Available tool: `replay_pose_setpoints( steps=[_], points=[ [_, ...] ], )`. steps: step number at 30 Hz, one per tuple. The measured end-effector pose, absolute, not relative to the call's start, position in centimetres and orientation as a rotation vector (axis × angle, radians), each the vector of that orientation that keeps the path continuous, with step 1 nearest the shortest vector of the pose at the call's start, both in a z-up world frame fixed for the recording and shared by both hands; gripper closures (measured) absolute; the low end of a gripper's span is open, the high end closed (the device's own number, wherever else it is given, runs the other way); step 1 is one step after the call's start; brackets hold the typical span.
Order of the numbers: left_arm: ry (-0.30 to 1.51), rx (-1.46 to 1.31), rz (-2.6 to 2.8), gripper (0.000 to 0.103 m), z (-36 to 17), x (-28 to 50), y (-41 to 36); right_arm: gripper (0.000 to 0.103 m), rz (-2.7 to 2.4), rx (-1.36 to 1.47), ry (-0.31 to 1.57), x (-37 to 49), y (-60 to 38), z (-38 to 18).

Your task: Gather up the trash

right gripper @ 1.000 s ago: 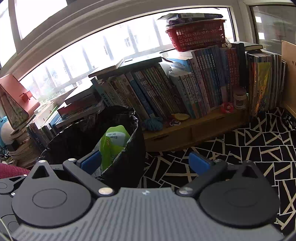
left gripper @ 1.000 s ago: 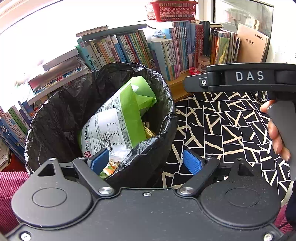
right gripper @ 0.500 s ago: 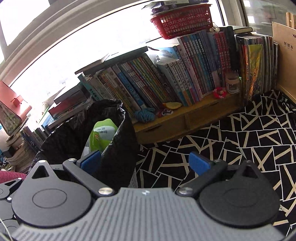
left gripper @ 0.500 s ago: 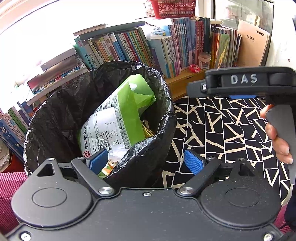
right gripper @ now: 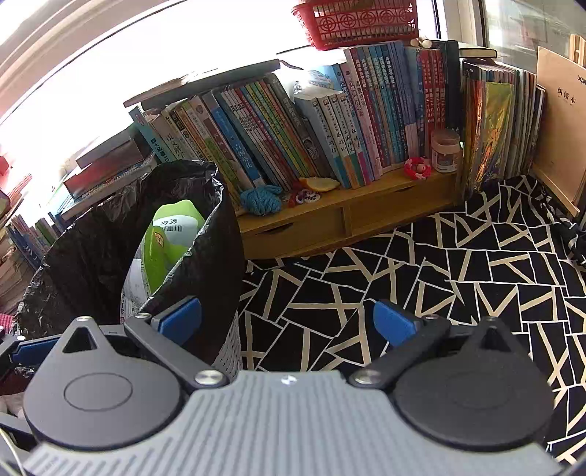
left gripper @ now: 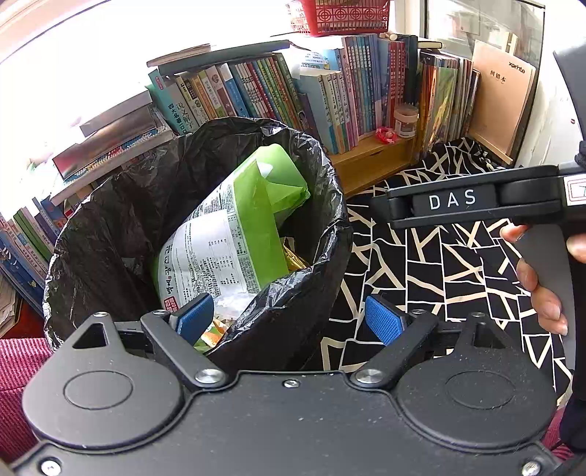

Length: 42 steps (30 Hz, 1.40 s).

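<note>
A bin with a black liner [left gripper: 110, 234] holds a big green and white package [left gripper: 234, 234] and smaller wrappers beneath it. My left gripper [left gripper: 287, 318] is open just above the bin's near rim, its left pad over the inside and its right pad over the cloth outside, touching nothing. My right gripper [left gripper: 388, 205] shows side-on at the right, held by a hand [left gripper: 542, 289]. In the right wrist view my right gripper [right gripper: 287, 322] is open and empty, with the bin [right gripper: 205, 256] at its left and the package [right gripper: 168, 238] sticking out of it.
The bin stands on a black cloth with pale lines [right gripper: 421, 278]. Behind it a low wooden shelf [right gripper: 348, 216] carries rows of books [right gripper: 329, 128], a red basket [right gripper: 355, 22], a small jar [right gripper: 445, 150] and a blue knitted ball [right gripper: 260, 199]. Red striped fabric [left gripper: 18, 362] lies at the lower left.
The right gripper has tipped downward and sits lower and further right in the left wrist view; its own view now shows more cloth. The left gripper and the bin have stayed put.
</note>
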<state>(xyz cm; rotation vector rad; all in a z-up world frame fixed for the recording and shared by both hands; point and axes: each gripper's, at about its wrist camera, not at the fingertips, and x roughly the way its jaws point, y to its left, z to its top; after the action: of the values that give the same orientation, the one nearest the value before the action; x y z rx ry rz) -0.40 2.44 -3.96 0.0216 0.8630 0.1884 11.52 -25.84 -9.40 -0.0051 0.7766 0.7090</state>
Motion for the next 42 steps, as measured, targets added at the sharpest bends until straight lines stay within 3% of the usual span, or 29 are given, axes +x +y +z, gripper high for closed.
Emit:
replay_pose_setpoints(
  steps=[42],
  points=[
    [0.881, 0.024, 0.195, 0.010, -4.53, -0.43, 2.47, 0.000, 0.702, -0.039, 0.745, 11.23, -25.59, -9.66]
  ],
)
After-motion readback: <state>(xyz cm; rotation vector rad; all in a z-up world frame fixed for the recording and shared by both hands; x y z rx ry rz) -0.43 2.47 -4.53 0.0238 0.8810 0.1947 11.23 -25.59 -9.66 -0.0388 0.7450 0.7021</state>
